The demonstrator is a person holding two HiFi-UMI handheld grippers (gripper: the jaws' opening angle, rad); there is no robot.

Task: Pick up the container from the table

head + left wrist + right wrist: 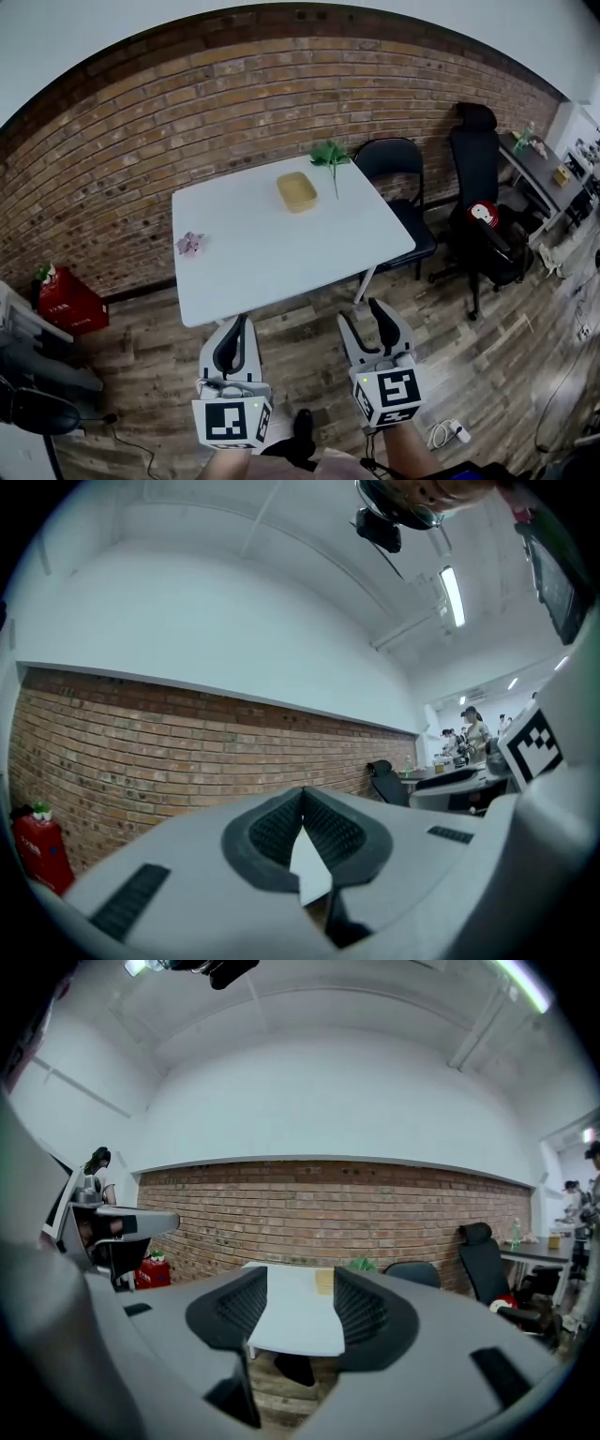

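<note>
So both hand-held grippers are hanging over the wood floor (141,352) at the near edge of the white tabletop (281,258), not touching anything. The left hand-held gripper (240,326) is clenched, tips pressed together with nothing in them. The right hand-held gripper (361,314) is released, jaws wide apart and empty; through its gap you just see the tabletop in the distance. The yellow container (296,191) sits toward the far side of the tabletop, roughly 12 o'clock from the grippers and well apart from both. A green plant sprig (330,154) lies just beside it at its 1 o'clock, and a small pink thing (190,245) sits at its 8 o'clock near the left edge. A black chair (398,167) stands at the tabletop's 2 o'clock corner.
</note>
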